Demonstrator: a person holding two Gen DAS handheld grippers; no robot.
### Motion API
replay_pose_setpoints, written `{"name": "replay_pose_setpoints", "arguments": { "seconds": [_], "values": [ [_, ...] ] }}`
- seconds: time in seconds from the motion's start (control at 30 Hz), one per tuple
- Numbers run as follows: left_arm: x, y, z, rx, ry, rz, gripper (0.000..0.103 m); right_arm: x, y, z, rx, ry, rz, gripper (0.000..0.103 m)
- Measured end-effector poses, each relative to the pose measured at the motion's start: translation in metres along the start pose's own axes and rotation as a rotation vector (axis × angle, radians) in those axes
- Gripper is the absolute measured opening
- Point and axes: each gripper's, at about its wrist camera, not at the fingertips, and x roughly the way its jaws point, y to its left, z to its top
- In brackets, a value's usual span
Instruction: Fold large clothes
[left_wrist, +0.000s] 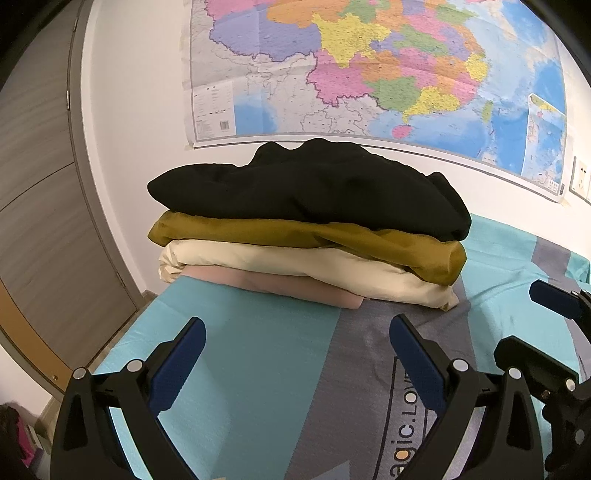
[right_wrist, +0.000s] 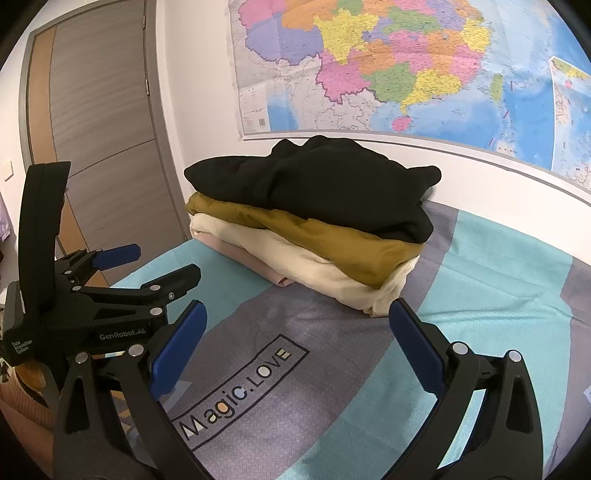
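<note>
A stack of folded clothes sits on the bed by the wall: a black garment (left_wrist: 314, 184) on top, then a mustard one (left_wrist: 332, 238), a cream one (left_wrist: 295, 264) and a pink one (left_wrist: 295, 286) at the bottom. The stack also shows in the right wrist view, with the black garment (right_wrist: 325, 184) on top. My left gripper (left_wrist: 297, 332) is open and empty, short of the stack. My right gripper (right_wrist: 295, 317) is open and empty too. The left gripper (right_wrist: 144, 264) shows at the left of the right wrist view, the right gripper (left_wrist: 554, 314) at the right edge of the left wrist view.
The bed sheet (right_wrist: 332, 369) is teal and grey with "Magic.LOVE" printed on it. A large map (left_wrist: 369, 66) hangs on the white wall behind the stack. A grey door (right_wrist: 103, 129) stands at the left, beyond the bed's edge.
</note>
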Motion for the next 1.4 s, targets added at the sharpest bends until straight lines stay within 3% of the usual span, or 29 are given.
{"name": "replay_pose_setpoints", "arguments": {
  "seconds": [1.0,1.23,1.4],
  "values": [
    [0.0,0.0,0.0,0.006,-0.005,-0.007,0.096,-0.001,0.0,-0.003,0.01,0.003,0.007,0.097],
    [0.003,-0.015,-0.001,0.027,0.012,-0.062,0.096,-0.014,-0.007,-0.01,0.04,-0.004,-0.023,0.097],
    [0.012,-0.057,-0.005,0.053,0.094,-0.198,0.096,-0.048,-0.046,-0.031,0.139,0.004,-0.167,0.097]
  ]
}}
